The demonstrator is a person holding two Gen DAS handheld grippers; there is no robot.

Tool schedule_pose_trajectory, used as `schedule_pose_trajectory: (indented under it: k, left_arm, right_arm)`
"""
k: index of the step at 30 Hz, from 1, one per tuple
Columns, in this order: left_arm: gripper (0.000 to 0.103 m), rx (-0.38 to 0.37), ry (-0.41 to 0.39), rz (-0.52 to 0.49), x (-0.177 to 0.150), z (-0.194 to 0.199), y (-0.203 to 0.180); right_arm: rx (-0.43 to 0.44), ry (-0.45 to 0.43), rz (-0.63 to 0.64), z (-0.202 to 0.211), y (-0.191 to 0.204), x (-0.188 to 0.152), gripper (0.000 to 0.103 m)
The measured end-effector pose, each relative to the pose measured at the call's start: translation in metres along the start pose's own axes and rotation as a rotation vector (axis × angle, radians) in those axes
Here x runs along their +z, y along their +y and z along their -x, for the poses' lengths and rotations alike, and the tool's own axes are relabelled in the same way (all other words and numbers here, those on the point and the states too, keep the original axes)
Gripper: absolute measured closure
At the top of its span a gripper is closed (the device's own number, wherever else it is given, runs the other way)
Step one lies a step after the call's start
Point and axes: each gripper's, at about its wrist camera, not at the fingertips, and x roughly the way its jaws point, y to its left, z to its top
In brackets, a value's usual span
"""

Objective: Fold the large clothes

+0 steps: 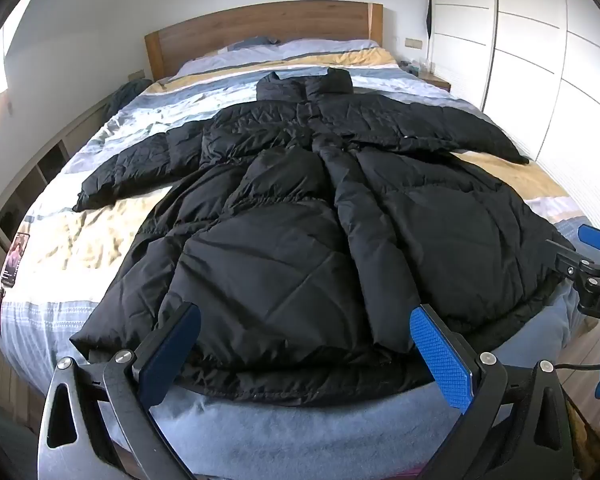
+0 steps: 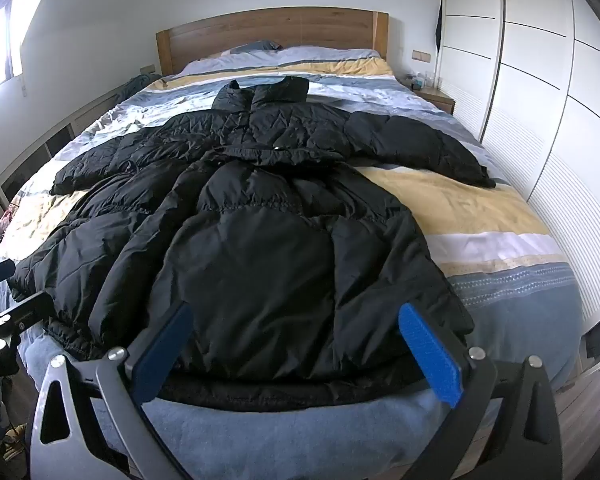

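A long black quilted puffer coat (image 1: 300, 208) lies face up and spread flat on the bed, collar toward the headboard, both sleeves stretched out sideways, hem at the near edge. My left gripper (image 1: 306, 320) hovers above the hem's left half, jaws wide open, nothing between the blue pads. In the right wrist view the same coat (image 2: 260, 248) fills the middle, and my right gripper (image 2: 296, 316) hangs open over the hem's right half, apart from the fabric. The right gripper's fingers (image 1: 596, 240) show at the right border of the left wrist view.
The bed (image 1: 80, 240) carries a striped blue, white and yellow cover, with a wooden headboard (image 1: 260, 28) and pillows behind. White wardrobe doors (image 2: 540, 100) line the right side, a nightstand (image 2: 436, 96) beside them. Low shelving (image 1: 28, 184) runs along the left under a window.
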Motion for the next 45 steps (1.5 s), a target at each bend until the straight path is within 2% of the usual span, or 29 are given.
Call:
schedule_pose_trajectory:
  k: [45]
  left_arm:
    - [0.000,0.016,0.029,0.008,-0.0052,-0.0074,0.0048]
  right_arm:
    - [-0.006,0.008,0.001,-0.0037,-0.0009,-0.0024,0.000]
